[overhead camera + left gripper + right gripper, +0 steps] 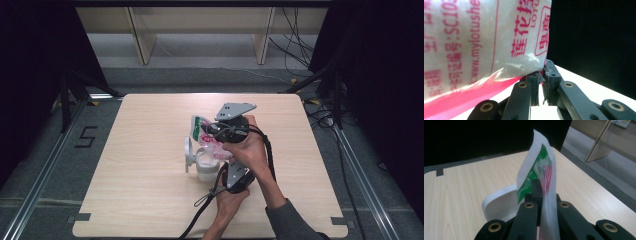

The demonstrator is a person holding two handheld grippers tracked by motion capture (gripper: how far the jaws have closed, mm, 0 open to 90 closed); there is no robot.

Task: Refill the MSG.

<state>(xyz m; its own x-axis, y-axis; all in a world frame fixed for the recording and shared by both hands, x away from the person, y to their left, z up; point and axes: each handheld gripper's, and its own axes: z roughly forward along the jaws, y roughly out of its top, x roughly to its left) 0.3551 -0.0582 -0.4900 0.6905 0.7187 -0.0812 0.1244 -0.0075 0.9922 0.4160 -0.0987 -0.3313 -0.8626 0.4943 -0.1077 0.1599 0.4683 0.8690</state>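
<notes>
The work in hand is emptying a printed plastic bag (pixel 206 137) of white granules into a white canister (pixel 205 167) whose hinged lid (pixel 188 154) stands open on its left side.

Position of the bag: it hangs in the air above the middle of the wooden table (pixel 140 200), tilted, with its long axis running from the upper end, far from the person, down toward the canister mouth. The lower end sits directly over the opening; whether it touches the rim cannot be determined.

Gripper states:
- The right gripper (pixel 212 129) is clamped on the upper end of the bag. In the right gripper view the film (pixel 541 170) passes between the closed jaws, and the lid (pixel 499 205) appears just beyond them.
- The left gripper (pixel 220 172) is clamped on a lower corner of the bag. In the left gripper view the jaws pinch the corner (pixel 541 67) of the printed film (pixel 474 45).

Governing relation: the canister lies below and toward the person from the right gripper, and just beside the left gripper, which is the nearer of the two. The pour appears to depend on the right gripper raising the upper end while the left keeps the lower corner over the mouth. If that corner drifts sideways, granules would likely fall on the table.
</notes>
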